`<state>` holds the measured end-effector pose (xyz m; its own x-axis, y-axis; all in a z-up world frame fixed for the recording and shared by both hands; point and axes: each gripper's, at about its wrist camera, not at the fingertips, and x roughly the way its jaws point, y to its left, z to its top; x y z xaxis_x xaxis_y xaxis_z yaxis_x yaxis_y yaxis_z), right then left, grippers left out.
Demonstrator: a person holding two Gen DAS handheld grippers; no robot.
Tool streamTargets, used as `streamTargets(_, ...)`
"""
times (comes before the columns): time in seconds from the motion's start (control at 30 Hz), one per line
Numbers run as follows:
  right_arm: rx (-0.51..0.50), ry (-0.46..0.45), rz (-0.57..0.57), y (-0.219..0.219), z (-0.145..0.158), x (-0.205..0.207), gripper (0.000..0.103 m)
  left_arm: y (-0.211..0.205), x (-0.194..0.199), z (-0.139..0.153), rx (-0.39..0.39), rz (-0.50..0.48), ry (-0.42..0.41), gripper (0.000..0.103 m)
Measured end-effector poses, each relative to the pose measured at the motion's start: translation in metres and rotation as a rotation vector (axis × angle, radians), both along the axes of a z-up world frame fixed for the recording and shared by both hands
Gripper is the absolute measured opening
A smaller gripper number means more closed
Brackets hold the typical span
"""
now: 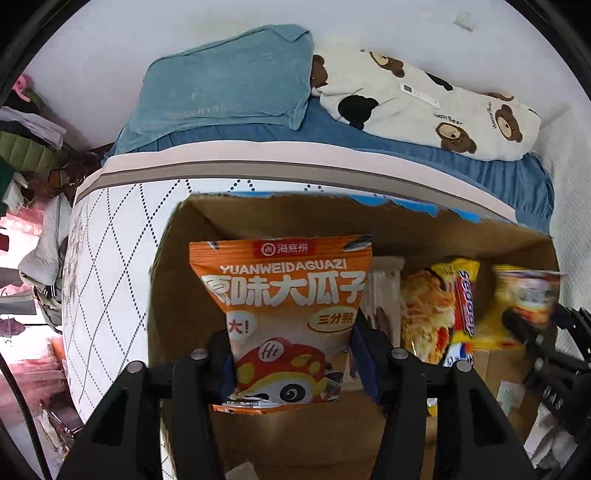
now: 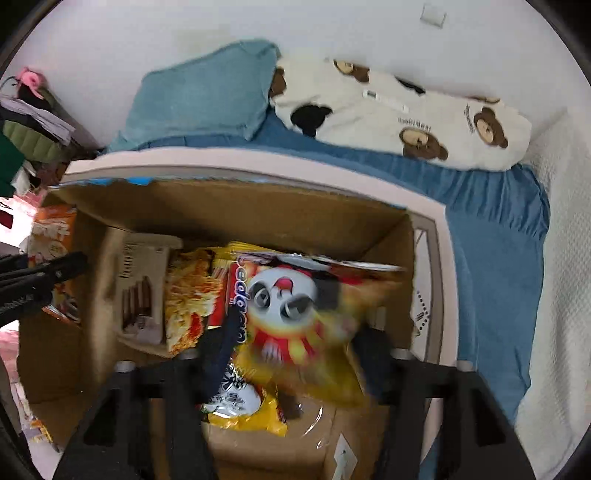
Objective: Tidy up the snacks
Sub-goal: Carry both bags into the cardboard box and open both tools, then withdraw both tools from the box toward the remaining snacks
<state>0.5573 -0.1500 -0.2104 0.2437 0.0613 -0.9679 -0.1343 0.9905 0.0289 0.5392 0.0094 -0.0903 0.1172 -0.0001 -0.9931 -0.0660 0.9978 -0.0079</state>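
Between the fingers of our left claw (image 1: 291,354) hangs an orange seed bag (image 1: 284,317), a glossy flat pouch with a cartoon mascot; both pads press on its lower sides, so this claw is clenched on it, and the bag hangs upright above the left end of the cardboard box (image 1: 177,295).

Our right claw (image 2: 299,354) stands released, its fingers spread wide. Between them, blurred, sits a yellow snack bag (image 2: 295,310) printed with a panda face, crinkly and shiny; we cannot tell whether either pad touches it. It lies in the box (image 2: 258,214), on top of other packets.

Just left of that claw a yellow noodle packet (image 2: 184,299) stands on edge, and beyond it a pale wafer carton (image 2: 142,288), flat-sided and rectangular. Below the claw a smaller brown carton (image 2: 266,446) lies on the box floor.

The box is plain corrugated board with torn blue tape along its far rim. Directly behind it rises a mattress (image 1: 110,258), white and quilted with dotted diamonds. On the bed lie a blue sheet (image 2: 491,229), a teal towel-covered pillow (image 1: 229,85) and a fleecy white bear-print blanket (image 1: 436,107). Beyond is a white wall (image 1: 147,29).
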Motion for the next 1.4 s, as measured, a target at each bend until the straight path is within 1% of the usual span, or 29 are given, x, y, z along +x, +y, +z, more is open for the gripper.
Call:
streamTargets(0.03,-0.002,0.007,0.001,0.001,-0.004,0.002,0.097,0.001,0.003,-0.003,-0.015,0.005,0.007,0.068)
streamTargets(0.07,0.005,0.01,0.003,0.002,-0.007,0.003,0.098,0.003,0.004,-0.004,-0.03,0.011,0.01,0.077)
streamTargets(0.1,0.009,0.015,0.0,0.003,-0.009,0.003,0.098,0.004,0.005,-0.004,-0.039,0.014,0.007,0.092)
streamTargets(0.13,0.014,0.017,0.0,0.004,-0.01,0.003,0.098,0.005,0.005,-0.004,-0.037,0.018,0.003,0.095)
streamTargets(0.27,0.041,0.044,-0.016,0.003,-0.018,0.002,0.099,0.003,-0.001,-0.005,-0.059,0.021,0.012,0.095)
streamTargets(0.37,0.066,0.045,-0.037,-0.002,-0.02,-0.005,0.099,0.0,-0.013,-0.002,-0.072,0.021,0.001,0.095)
streamTargets(0.53,0.102,0.014,-0.059,-0.008,-0.011,-0.031,0.099,-0.005,-0.037,0.006,-0.066,0.018,-0.038,0.095)
streamTargets(0.67,0.096,-0.012,-0.065,-0.009,-0.006,-0.058,0.099,-0.009,-0.058,0.014,-0.042,0.008,-0.077,0.095)
streamTargets(0.8,0.106,-0.026,-0.067,-0.009,-0.001,-0.082,0.099,-0.01,-0.078,0.023,-0.047,0.006,-0.108,0.095)
streamTargets(0.93,0.106,-0.062,-0.062,-0.009,0.01,-0.106,0.099,-0.013,-0.096,0.037,-0.05,0.004,-0.154,0.095)
streamTargets(1.03,0.106,-0.095,-0.059,-0.008,0.022,-0.127,0.099,-0.014,-0.114,0.05,-0.037,-0.006,-0.205,0.095)
streamTargets(1.1,0.097,-0.133,-0.052,-0.007,0.033,-0.146,0.099,-0.013,-0.13,0.062,-0.022,-0.009,-0.252,0.095)
streamTargets(1.2,0.094,-0.176,-0.045,-0.005,0.047,-0.166,0.099,-0.012,-0.154,0.077,-0.029,-0.006,-0.298,0.095)
streamTargets(1.4,0.108,-0.27,-0.044,-0.002,0.077,-0.216,0.099,-0.012,-0.201,0.101,-0.037,-0.019,-0.365,0.095)
